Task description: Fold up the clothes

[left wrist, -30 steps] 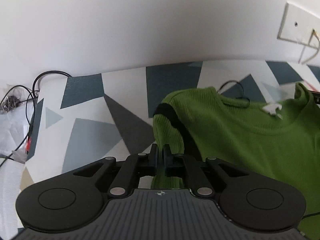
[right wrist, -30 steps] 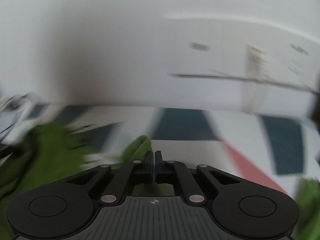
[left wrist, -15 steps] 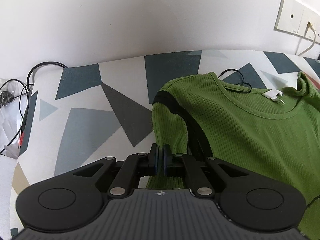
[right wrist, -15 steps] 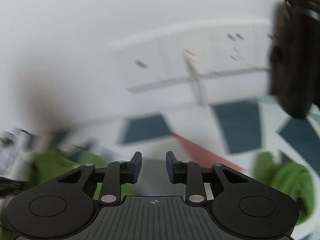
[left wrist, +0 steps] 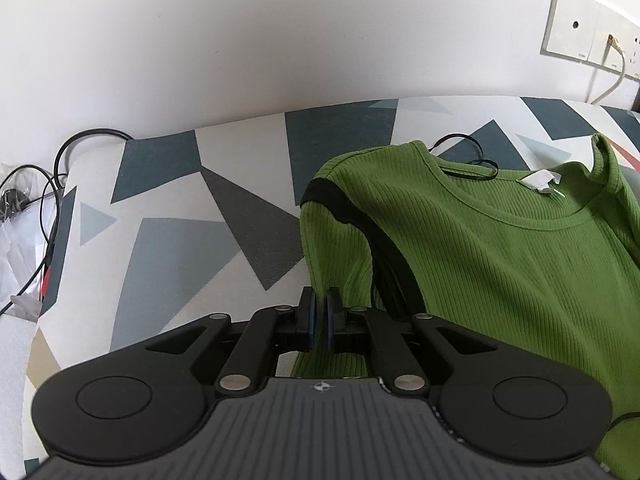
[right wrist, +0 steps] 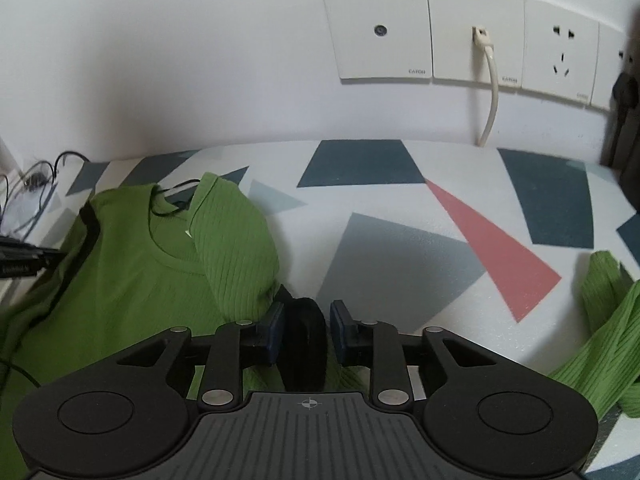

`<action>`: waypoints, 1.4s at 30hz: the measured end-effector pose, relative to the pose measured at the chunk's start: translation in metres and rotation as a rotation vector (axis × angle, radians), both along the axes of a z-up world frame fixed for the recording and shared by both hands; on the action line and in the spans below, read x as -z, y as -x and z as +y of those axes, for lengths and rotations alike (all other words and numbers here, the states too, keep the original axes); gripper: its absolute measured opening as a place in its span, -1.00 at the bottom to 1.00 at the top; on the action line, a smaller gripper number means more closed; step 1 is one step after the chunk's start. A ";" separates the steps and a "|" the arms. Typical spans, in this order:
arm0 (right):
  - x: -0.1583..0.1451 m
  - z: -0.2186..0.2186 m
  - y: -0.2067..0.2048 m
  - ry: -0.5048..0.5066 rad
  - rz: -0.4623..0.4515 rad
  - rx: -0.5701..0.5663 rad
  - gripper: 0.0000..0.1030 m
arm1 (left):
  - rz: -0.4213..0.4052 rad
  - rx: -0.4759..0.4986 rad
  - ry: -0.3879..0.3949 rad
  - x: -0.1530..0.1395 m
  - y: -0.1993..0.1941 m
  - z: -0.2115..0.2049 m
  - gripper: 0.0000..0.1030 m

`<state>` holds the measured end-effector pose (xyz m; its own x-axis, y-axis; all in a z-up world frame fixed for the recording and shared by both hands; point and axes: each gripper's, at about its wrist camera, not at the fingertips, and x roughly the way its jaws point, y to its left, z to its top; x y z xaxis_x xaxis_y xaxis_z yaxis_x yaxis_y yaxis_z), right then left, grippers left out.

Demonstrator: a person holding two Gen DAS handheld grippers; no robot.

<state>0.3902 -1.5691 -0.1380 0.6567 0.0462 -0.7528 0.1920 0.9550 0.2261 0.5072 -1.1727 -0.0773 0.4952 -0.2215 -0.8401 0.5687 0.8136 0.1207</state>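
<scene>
Left wrist view: the left gripper point(left wrist: 319, 314) has its jaws pinched nearly together on a fold of the green ribbed top point(left wrist: 500, 264), at the sleeve point(left wrist: 332, 248) just below its black shoulder band. The top lies on the patterned tabletop point(left wrist: 180, 208), neckline towards the wall, with its white label point(left wrist: 538, 179) showing inside the collar. The sleeve runs down from the shoulder beside the body rather than spread outward, so 1 side looks partly drawn in.

Right wrist view: the right gripper point(right wrist: 307, 330) holds its jaws apart, with a dark rounded piece of the garment point(right wrist: 306, 344) sitting between them; whether the pads touch it cannot be told. The top's right shoulder is already turned over onto the chest as a flap point(right wrist: 232, 240). A second stretch of green cloth point(right wrist: 600, 340) lies loose at the far right, well apart from the body.

Judged from this, the folding is partway: the shoulder flap is over, yet the garment is not a compact bundle, and the loose cloth remains to be brought in.
</scene>
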 end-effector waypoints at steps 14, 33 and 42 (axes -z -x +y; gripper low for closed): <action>-0.043 -0.033 0.033 0.366 -0.029 0.375 -0.65 | -0.033 -0.007 -0.009 0.001 -0.001 0.000 -0.88; -0.012 -0.047 -0.055 0.253 0.035 0.287 -0.21 | -0.100 -0.059 -0.018 0.003 -0.015 -0.008 -0.95; -0.025 -0.040 -0.018 0.169 0.004 0.365 0.26 | -0.030 -0.088 0.084 -0.019 -0.036 -0.007 -0.85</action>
<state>0.4079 -1.6093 -0.1134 0.6037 -0.3147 -0.7325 0.5264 0.8474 0.0698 0.5435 -1.1792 -0.0580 0.5407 -0.2451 -0.8047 0.4914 0.8684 0.0657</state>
